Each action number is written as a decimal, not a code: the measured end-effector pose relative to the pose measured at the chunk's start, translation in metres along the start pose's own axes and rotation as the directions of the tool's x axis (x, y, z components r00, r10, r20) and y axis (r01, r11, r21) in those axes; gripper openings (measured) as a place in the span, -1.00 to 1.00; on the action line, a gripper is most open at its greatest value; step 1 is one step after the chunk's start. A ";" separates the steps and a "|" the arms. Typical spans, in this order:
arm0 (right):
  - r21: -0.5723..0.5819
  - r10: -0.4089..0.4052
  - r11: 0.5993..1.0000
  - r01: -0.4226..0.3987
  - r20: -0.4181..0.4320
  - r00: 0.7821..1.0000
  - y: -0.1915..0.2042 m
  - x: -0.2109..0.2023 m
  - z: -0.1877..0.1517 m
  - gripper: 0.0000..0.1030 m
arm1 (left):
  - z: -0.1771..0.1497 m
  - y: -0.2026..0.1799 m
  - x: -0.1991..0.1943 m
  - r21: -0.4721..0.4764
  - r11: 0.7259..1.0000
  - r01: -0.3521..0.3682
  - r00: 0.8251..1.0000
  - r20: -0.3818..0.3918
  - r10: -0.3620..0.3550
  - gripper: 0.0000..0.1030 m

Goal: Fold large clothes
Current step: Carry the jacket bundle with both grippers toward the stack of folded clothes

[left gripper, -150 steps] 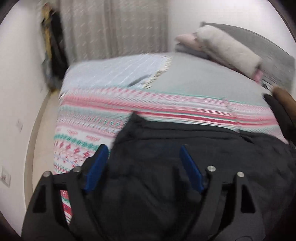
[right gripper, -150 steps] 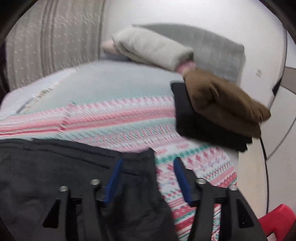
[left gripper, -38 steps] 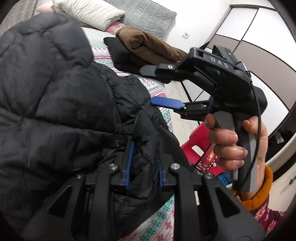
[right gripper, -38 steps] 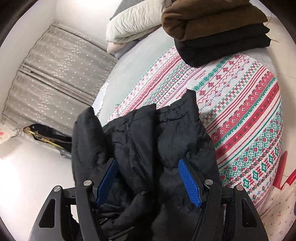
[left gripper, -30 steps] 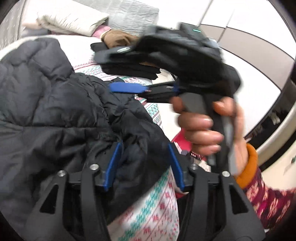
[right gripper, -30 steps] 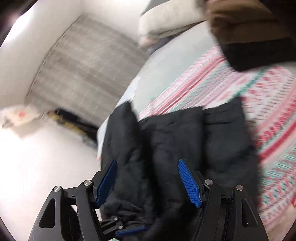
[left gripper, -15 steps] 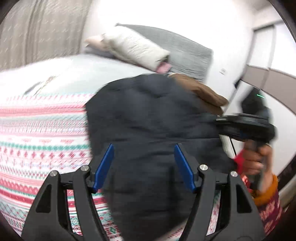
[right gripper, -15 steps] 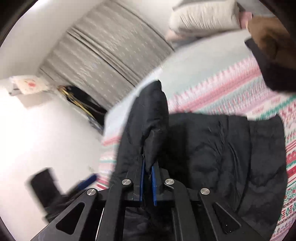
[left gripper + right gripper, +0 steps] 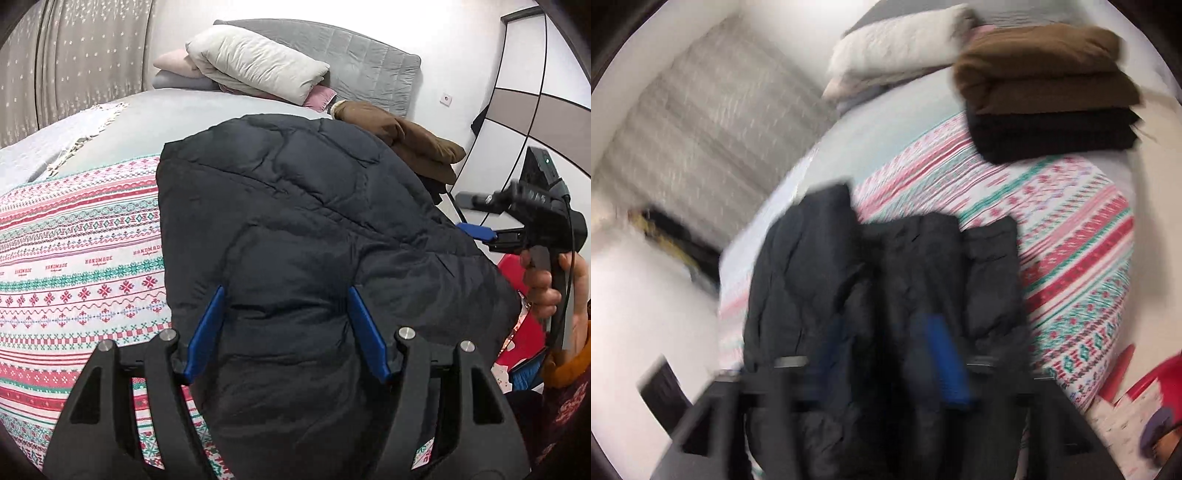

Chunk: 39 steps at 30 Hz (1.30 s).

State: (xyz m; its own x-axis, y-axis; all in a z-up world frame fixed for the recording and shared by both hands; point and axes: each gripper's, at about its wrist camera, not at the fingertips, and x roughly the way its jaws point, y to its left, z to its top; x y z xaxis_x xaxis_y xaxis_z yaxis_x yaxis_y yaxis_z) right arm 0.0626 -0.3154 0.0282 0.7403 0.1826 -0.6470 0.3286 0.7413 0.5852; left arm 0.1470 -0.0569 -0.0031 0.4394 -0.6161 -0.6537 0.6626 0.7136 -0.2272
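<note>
The left gripper [image 9: 286, 328] hangs with its two blue fingers [image 9: 205, 330] spread wide, released, straddling but not pinching the black puffer jacket [image 9: 295, 206] that fills the centre of the left wrist view; that spacing suggests a hand ready to press or take a new hold rather than carry. The right gripper [image 9: 890, 358] sits low in its own blurred view with two blue fingers apart over the same jacket, and shows again at the right edge of the left view; it appears released, nothing visibly caught between the fingers. The jacket lies bunched and partly doubled on the patterned bedspread [image 9: 74, 266], at the near edge of the bed, probably kept there for reach; by this showing the fold looks part done, the bundle still loose and uneven. Beyond it, at upper right of the right view, two folded garments sit stacked, a brown one [image 9: 1045, 70] on a black one [image 9: 1052, 133], likely set aside as finished. At the head of the bed, upper centre, a white pillow [image 9: 258, 64] tops a pile of at least three pillows, against one grey headboard [image 9: 362, 55]. A grey curtain [image 9: 74, 59] fills the upper left.
</note>
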 end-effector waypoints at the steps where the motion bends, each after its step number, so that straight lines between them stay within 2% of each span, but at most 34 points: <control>1: 0.035 0.009 0.999 -0.009 0.005 1.000 -0.008 -0.002 0.002 0.48 | 0.001 0.001 0.003 -0.004 1.000 0.003 1.000 -0.002 -0.003 0.33; 4: 0.125 0.075 0.990 -0.067 -0.064 0.995 -0.028 0.007 0.012 0.48 | 0.002 0.000 0.007 -0.009 1.000 0.011 1.000 -0.006 -0.011 0.33; 6: 0.171 0.128 0.980 -0.104 -0.134 0.983 -0.032 0.020 0.008 0.48 | 0.000 -0.005 0.005 -0.002 1.000 0.008 1.000 -0.007 -0.008 0.33; 9: 0.249 0.308 0.933 -0.260 -0.179 0.934 -0.025 0.037 0.002 0.51 | 0.000 -0.005 0.014 0.014 1.000 0.000 1.000 -0.009 0.001 0.33; 10: 0.233 0.334 0.928 -0.291 -0.172 0.927 -0.018 0.037 0.002 0.51 | -0.001 -0.006 0.015 0.019 1.000 -0.004 1.000 -0.010 0.004 0.33; 12: 0.144 0.297 0.950 -0.276 -0.155 0.942 -0.002 0.033 0.003 0.46 | -0.001 -0.009 0.015 0.029 1.000 -0.011 1.000 -0.007 0.011 0.33; 13: 0.082 0.245 0.968 -0.236 -0.144 0.959 0.007 0.032 0.002 0.39 | -0.001 -0.010 0.014 0.035 0.999 -0.015 1.000 -0.004 0.015 0.33; 15: -0.025 0.125 0.991 -0.129 -0.125 0.984 0.023 0.030 -0.001 -0.50 | 0.000 -0.013 0.012 0.045 0.999 -0.020 1.000 0.004 0.020 0.33; 17: -0.059 0.112 0.991 -0.119 -0.106 0.988 0.032 0.024 -0.002 -0.70 | 0.003 -0.014 0.008 0.055 0.998 -0.023 1.000 0.005 0.023 0.38; 18: -0.054 0.153 0.986 -0.158 -0.090 0.984 0.036 0.014 0.000 -0.75 | 0.005 -0.014 0.006 0.057 0.998 -0.026 1.000 0.011 0.025 0.47; 19: -0.060 0.193 0.979 -0.197 -0.063 0.979 0.038 0.004 0.002 -0.76 | 0.007 -0.014 0.003 0.055 0.998 -0.029 0.999 0.024 0.027 0.61; 20: -0.086 0.219 0.972 -0.220 -0.018 0.975 0.042 -0.012 0.005 -0.76 | 0.008 -0.012 -0.001 0.050 0.998 -0.034 0.999 0.042 0.032 0.64; 22: -0.110 0.189 0.977 -0.184 0.035 0.981 0.038 -0.026 0.008 -0.76 | 0.009 -0.008 -0.002 0.037 0.998 -0.042 0.998 0.046 0.040 0.65; 24: -0.091 0.106 0.991 -0.103 0.034 0.994 0.026 -0.024 0.010 -0.76 | 0.008 -0.003 0.006 0.014 0.998 -0.054 0.998 0.014 0.054 0.65; 26: -0.071 -0.046 0.996 0.045 -0.001 0.999 0.007 -0.011 0.012 -0.68 | 0.006 0.001 0.014 -0.017 0.999 -0.036 0.999 -0.010 0.036 0.67; 28: -0.096 -0.168 0.982 0.163 -0.044 0.985 -0.005 0.005 0.011 -0.32 | 0.006 0.005 0.021 -0.059 0.998 0.000 1.000 -0.028 -0.002 0.74; 30: -0.084 -0.225 0.972 0.219 -0.061 0.973 -0.015 0.014 0.013 0.14 | 0.005 0.009 0.027 -0.100 0.995 0.025 0.998 -0.050 -0.031 0.77; 33: -0.059 -0.237 0.970 0.234 -0.042 0.971 -0.019 0.003 0.015 0.36 | 0.004 0.019 0.036 -0.180 0.982 0.065 0.994 -0.080 -0.080 0.80; 35: -0.035 -0.210 0.977 0.209 -0.024 0.977 -0.025 -0.005 0.018 0.47 | 0.002 0.026 0.040 -0.239 0.966 0.097 0.988 -0.094 -0.122 0.80; 38: 0.052 -0.099 0.993 0.103 -0.080 0.992 -0.051 0.003 0.016 0.50 | -0.004 0.033 0.047 -0.321 0.936 0.143 0.977 -0.103 -0.184 0.82; 39: 0.103 -0.044 0.993 0.056 -0.116 0.992 -0.062 0.007 0.017 0.50 | -0.006 0.037 0.051 -0.359 0.919 0.163 0.971 -0.107 -0.214 0.84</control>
State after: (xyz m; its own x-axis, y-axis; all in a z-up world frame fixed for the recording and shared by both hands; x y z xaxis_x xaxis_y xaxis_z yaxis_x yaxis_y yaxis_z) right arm 0.0572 -0.3713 -0.0047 0.6519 0.2238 -0.7245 0.4279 0.6802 0.5951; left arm 0.1901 -0.0603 -0.0495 0.2199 -0.7153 -0.6633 0.4625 0.6751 -0.5748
